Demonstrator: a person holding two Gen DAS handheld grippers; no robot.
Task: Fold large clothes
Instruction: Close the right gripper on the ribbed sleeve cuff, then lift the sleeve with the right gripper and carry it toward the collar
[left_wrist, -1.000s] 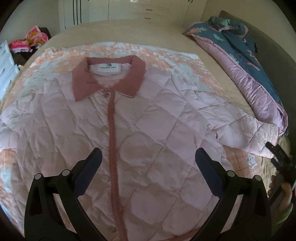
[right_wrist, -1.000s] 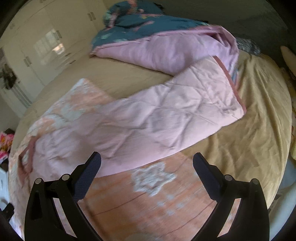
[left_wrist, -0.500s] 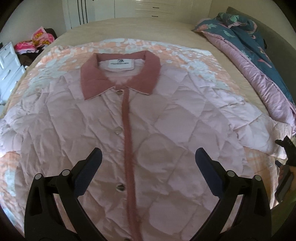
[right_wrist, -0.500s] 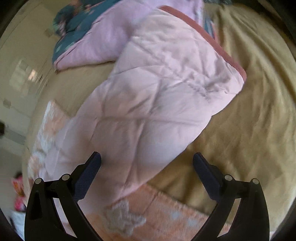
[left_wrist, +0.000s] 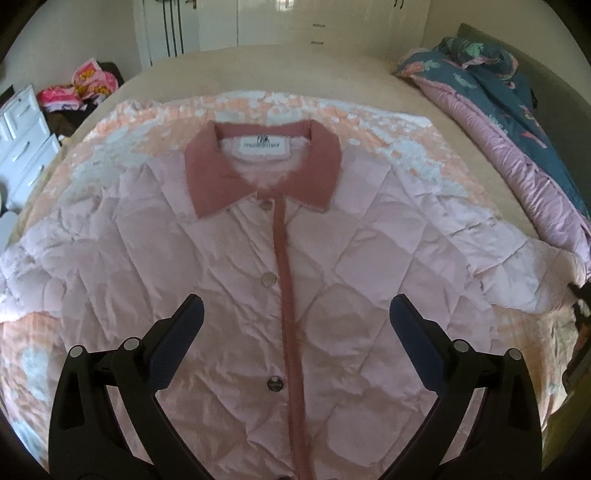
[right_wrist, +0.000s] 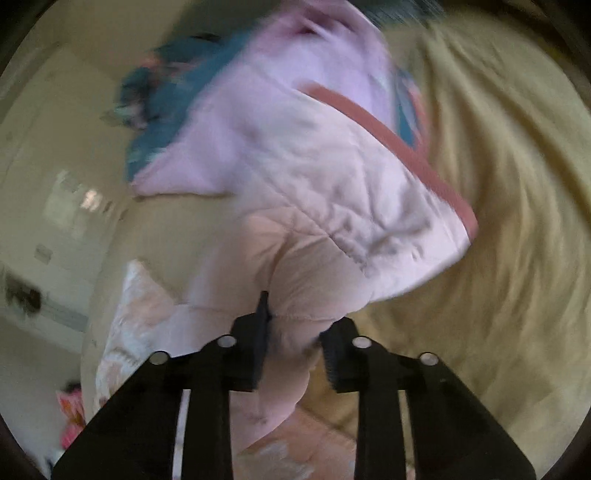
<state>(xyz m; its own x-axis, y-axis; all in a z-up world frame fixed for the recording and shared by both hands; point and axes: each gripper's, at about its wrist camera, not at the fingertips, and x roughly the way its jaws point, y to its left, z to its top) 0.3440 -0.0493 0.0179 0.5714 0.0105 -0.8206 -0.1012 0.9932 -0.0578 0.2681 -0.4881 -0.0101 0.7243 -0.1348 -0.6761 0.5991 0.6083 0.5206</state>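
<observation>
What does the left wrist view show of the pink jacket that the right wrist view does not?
Only the left wrist view shows the jacket front spread flat: dark pink collar, label, snap buttons, with the left gripper open above it.

Only the right wrist view shows the right gripper closed on the sleeve, whose dark pink cuff lies over the beige sheet; this view is blurred.

Both show the quilted pink fabric, the orange patterned blanket and the blue-and-pink duvet.
</observation>
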